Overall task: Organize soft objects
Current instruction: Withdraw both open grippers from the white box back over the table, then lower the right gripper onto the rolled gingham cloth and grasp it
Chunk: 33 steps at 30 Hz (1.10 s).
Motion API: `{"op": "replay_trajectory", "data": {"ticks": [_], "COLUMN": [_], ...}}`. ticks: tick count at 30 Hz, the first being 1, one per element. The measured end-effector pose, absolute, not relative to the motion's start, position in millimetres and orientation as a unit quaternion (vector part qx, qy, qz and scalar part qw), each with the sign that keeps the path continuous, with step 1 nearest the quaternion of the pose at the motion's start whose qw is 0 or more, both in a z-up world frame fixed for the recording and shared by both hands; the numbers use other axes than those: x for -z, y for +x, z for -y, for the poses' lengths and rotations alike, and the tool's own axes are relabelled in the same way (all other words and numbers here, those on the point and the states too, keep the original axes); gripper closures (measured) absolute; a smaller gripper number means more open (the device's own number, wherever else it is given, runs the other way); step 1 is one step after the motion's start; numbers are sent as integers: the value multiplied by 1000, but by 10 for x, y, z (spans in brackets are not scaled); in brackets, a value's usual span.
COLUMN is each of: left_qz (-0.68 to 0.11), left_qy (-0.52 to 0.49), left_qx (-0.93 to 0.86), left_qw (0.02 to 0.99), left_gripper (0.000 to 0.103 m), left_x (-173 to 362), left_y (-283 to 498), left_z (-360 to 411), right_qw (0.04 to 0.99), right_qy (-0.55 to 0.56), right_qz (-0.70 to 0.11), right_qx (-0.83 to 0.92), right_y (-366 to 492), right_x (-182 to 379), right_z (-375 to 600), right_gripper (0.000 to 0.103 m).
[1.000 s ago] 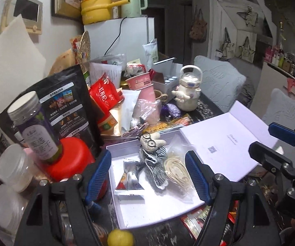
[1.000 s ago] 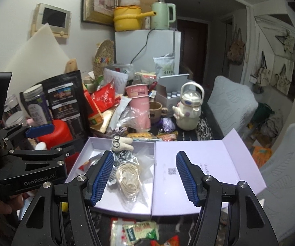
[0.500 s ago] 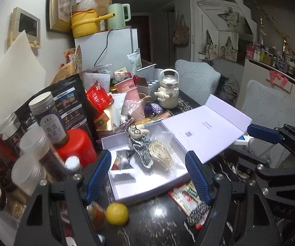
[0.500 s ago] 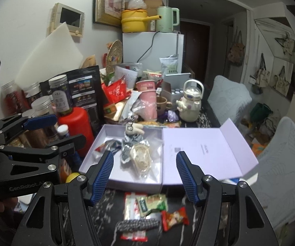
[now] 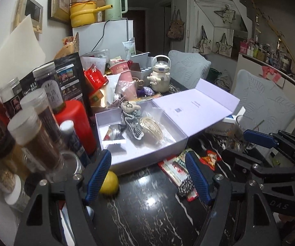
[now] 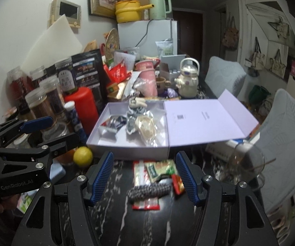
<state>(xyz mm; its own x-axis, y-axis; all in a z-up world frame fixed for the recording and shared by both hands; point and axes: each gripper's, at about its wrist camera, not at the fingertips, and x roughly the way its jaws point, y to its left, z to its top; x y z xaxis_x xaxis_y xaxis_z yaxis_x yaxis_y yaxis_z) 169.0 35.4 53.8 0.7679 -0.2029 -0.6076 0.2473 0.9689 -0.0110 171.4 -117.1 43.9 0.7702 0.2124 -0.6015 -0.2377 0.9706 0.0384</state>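
Two grippers hang over a dark marbled counter (image 6: 147,221), and both sets of fingers stand apart with nothing between the pads. In the right wrist view, the right gripper (image 6: 144,175) frames a small heap of snack packets (image 6: 157,170), with a black-and-white knitted roll (image 6: 149,190) lying across them at 6 o'clock of the heap; the fingers touch neither. Just past the packets, at 12 o'clock, runs the near wall of a white box (image 6: 127,149), its lid (image 6: 205,119) folded flat to 3 o'clock. Inside the box lie a striped soft doll (image 6: 134,114), a clear bag of pale cord (image 6: 147,129) beside it at 3 o'clock, and a foil packet (image 6: 112,124) at 9 o'clock.

A lemon (image 6: 83,156) sits just off the box's near left corner. From 9 to 11 o'clock the edge is crowded: a red bottle (image 6: 84,104) close beside the box's left wall, then jars (image 6: 42,102) behind it. A glass (image 6: 244,164) stands at 3 o'clock, near the lid's front corner. Bare counter shows only at 6 o'clock, under the grippers.

In the left wrist view, the left gripper (image 5: 147,176) hovers above the box's near left corner, with the lemon beside its left finger.
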Motion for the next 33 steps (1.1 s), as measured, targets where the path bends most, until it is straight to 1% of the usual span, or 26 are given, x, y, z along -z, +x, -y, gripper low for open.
{"op": "replay_trajectory", "data": {"ticks": [11,17,26,33], "left_qz": [-355,-382,-422,-436], "left_qy": [6,-10,-15,-6], "left_qx": [101,101,96,85], "left_qw": [929,919,901,896], "left_gripper": [29,29,29,29], "left_x": [-167,91,470,612], "left_y": [1624,1643,1810,1935], "left_z": [-424,-408,-427,-457], "right_qw": [928,923,890,877], "right_qy": [-7,34,94,100], "right_qz": [-358,-373,-438,-462], "right_qx": [-105,-82,-85,-86], "right_y": [1646,1685,1935,2187], "right_x": [-15,224,667,852], "right_z": [1122,1221,1334,1250], "right_gripper": [39,39,39,39]}}
